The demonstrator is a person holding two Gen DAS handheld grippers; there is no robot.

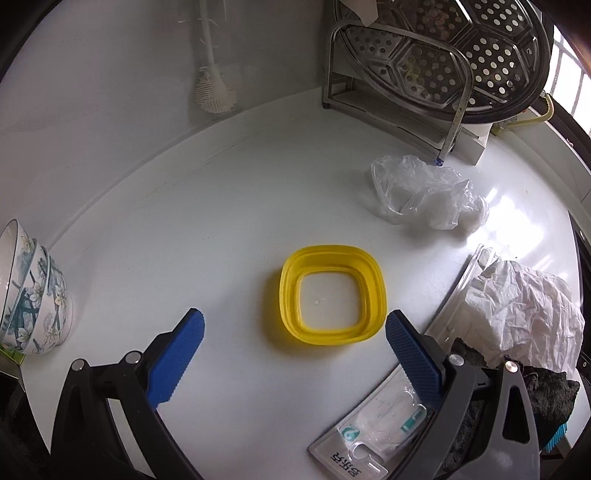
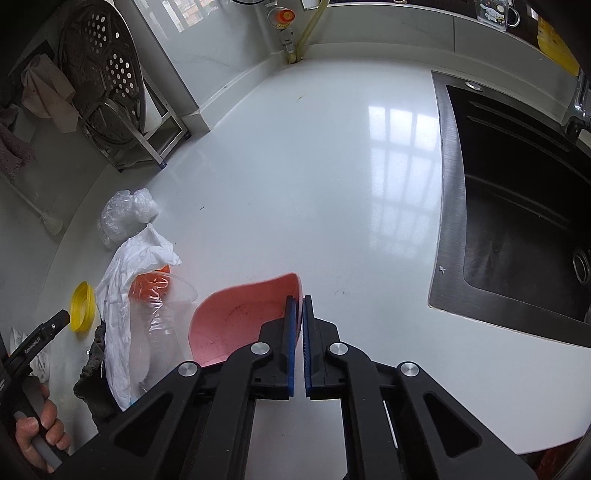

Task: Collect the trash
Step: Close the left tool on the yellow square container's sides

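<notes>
Your left gripper (image 1: 295, 332) hovers with jaws spread wide over the yellow ring (image 1: 332, 295) lying flat on the white worktop (image 1: 221, 203) — while your right gripper (image 2: 299, 317) has jaws pinched on the rim of the pink bowl (image 2: 236, 317), beside crumpled white paper (image 2: 122, 295).

I see daylight from a window (image 2: 173, 14) glaring off the glossy white bench (image 2: 399, 147), mirroring its panes. The yellow ring (image 1: 332, 297) casts a soft shadow. Both views are sharp at center, bent and vignetted black at the corners; the sink (image 2: 517, 206) reads dark.
</notes>
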